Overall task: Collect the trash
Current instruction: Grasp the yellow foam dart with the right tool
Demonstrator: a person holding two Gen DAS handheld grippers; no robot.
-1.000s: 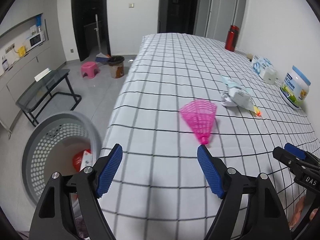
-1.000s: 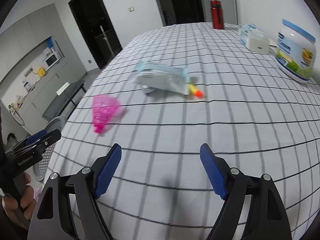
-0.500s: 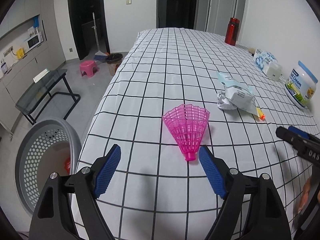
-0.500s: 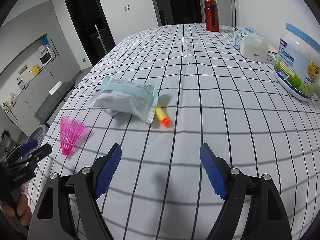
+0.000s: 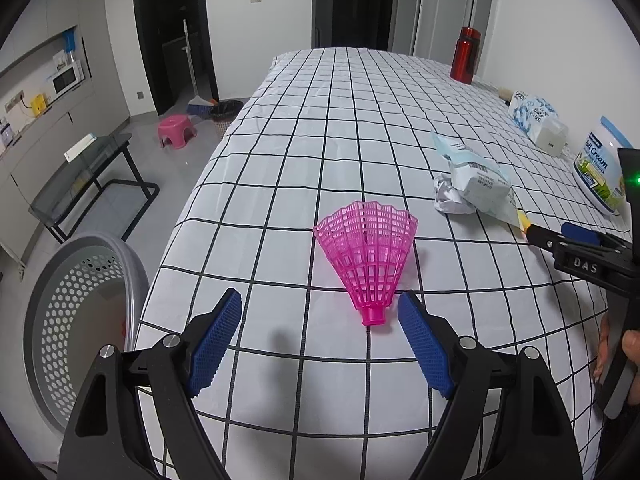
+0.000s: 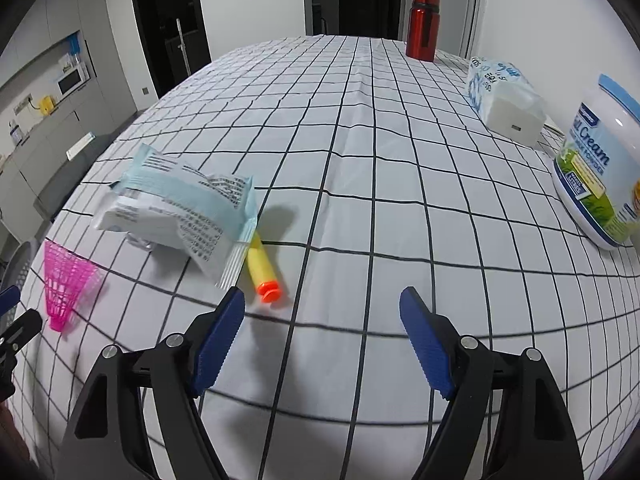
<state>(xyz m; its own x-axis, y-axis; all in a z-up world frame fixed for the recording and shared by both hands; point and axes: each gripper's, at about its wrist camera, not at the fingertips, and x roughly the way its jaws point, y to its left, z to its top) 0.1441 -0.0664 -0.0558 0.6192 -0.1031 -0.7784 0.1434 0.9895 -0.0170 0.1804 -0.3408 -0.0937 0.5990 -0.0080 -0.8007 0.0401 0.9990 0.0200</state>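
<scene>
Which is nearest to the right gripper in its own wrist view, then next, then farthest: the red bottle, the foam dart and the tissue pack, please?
1. Foam dart, just ahead of the right gripper's left finger.
2. Tissue pack, far right.
3. Red bottle, at the table's far end.

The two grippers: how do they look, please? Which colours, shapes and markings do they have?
Both the left gripper and the right gripper have black angular arms with silver round bolts. Their fingers carry blue pads with a fine ribbed texture. In the left wrist view, white letters "DAS" and a small green light show on the right gripper's body.
</scene>
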